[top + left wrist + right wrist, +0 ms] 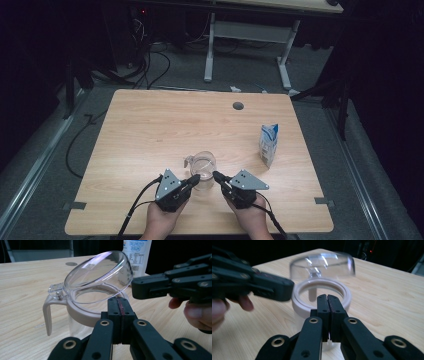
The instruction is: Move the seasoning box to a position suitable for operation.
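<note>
Clear jug [203, 165] with beige collar and hinged lid [100, 275] raised, on wooden table [150, 130] at 6 o'clock from centre. Left gripper [193, 178] at its 7 o'clock, right gripper [217, 175] at 5 o'clock, both clenched empty beside the collar. Milk carton [268, 144] at 3 o'clock, apart

The jug [202, 167] stands between both claws (carton [268, 144] off right).
</note>
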The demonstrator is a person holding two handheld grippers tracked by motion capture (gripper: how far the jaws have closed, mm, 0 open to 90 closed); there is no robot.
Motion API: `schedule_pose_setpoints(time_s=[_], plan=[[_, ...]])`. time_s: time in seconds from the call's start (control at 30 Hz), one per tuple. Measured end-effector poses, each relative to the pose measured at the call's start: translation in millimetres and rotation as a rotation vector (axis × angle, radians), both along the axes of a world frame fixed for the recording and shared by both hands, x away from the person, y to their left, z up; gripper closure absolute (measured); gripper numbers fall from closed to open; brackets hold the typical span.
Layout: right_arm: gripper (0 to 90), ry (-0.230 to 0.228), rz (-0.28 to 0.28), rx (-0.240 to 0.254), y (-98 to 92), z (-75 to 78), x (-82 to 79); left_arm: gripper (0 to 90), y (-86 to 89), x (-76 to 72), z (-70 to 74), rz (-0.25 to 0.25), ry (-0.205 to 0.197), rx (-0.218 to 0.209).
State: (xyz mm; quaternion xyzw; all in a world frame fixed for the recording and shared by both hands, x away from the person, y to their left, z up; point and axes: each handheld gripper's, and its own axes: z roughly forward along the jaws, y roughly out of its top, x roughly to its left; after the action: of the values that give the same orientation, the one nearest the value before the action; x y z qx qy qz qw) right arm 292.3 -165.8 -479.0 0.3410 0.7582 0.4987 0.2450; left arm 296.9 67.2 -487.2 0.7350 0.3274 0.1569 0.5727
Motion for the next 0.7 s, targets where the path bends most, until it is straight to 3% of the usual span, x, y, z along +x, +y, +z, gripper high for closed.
schedule_pose_setpoints(time_s=[0.47,0.7], plan=[[85.9,0.060,-0.052,-0.014,-14.2,-14.9,3.6,89.6,7.6,7.4,9.2,0.051,-0.033,-0.020],[84.5,0.057,-0.055,-0.015,-15.5,-15.5,3.8,89.6,12.4,12.5,10.7,0.070,-0.031,-0.028]])
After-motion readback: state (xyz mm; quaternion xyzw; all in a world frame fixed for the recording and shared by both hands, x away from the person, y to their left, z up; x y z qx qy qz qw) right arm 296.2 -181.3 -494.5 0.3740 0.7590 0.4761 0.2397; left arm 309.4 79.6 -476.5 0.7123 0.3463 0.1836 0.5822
